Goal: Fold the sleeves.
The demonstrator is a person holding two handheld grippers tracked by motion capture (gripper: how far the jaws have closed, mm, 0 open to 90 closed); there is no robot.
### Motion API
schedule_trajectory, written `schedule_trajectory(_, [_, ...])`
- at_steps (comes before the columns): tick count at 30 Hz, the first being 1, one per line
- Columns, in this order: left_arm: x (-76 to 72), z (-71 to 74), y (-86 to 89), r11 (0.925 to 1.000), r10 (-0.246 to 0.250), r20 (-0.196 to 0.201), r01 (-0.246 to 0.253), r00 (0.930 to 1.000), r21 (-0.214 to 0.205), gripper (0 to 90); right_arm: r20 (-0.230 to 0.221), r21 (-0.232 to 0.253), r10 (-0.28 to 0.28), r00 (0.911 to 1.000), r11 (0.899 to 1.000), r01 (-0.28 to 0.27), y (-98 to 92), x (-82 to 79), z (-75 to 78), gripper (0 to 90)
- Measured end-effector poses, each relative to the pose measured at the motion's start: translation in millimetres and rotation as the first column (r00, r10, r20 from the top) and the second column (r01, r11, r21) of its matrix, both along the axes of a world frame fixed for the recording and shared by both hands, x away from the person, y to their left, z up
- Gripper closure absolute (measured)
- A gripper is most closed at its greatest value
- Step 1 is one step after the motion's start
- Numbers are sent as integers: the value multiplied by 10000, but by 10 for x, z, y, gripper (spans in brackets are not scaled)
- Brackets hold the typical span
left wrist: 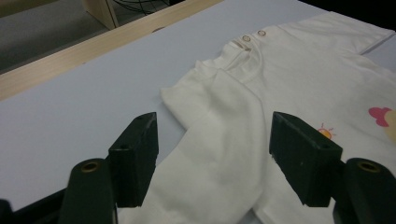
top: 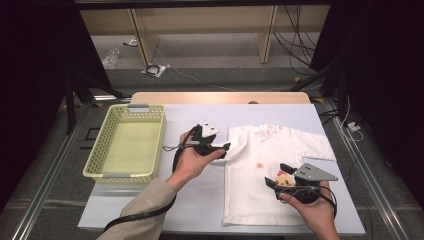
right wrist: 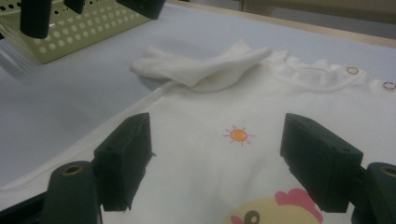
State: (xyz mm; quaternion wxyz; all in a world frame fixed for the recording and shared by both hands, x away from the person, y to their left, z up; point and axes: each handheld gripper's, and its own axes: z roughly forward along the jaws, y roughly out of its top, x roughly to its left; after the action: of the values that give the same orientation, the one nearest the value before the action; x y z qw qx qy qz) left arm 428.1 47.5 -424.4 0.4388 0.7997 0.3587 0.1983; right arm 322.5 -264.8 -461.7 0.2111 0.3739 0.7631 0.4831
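Observation:
A small white shirt (top: 260, 170) with a chick and sun print lies flat on the pale blue table top (top: 200, 200). Its left sleeve (top: 239, 142) is folded inward over the chest. My left gripper (top: 223, 150) hovers at that sleeve, open; in the left gripper view the sleeve (left wrist: 224, 116) lies below and between the spread jaws of the gripper (left wrist: 212, 149), untouched by the pads. My right gripper (top: 276, 175) is open just above the shirt's lower front, near the chick print (right wrist: 271, 210), with nothing gripped. The folded sleeve (right wrist: 205, 70) lies beyond it.
A pale green perforated basket (top: 122, 175) stands on the table's left side, with nothing in it. The table's wooden far edge (top: 220, 97) runs behind the shirt. Bare table top lies between the basket and the shirt. Cables and furniture legs sit on the floor beyond.

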Motion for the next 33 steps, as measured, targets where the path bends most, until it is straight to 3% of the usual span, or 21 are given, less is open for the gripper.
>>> schedule_trajectory(12, [-290, -59, 469, 9992, -164, -497, 145, 9986, -384, 247, -49, -143, 32, 10000, 9999, -32, 43, 44, -3, 264])
schedule_trajectory(19, [-500, -140, 721, 9989, -340, -479, 324, 9983, -335, 159, -1, -267, 294, 9996, 9992, -294, 180, 161, 38, 287])
schedule_trajectory(25, [-651, -176, 822, 9976, -629, -468, 614, 9969, -330, 118, -12, -535, 771, 9970, 9956, -771, 476, 356, 90, 306])
schedule_trajectory(33, [-757, -223, 894, 9972, -713, -579, 698, 9958, -279, 78, -278, -968, 1644, 9860, 9813, -1664, 1014, 689, 132, 363])
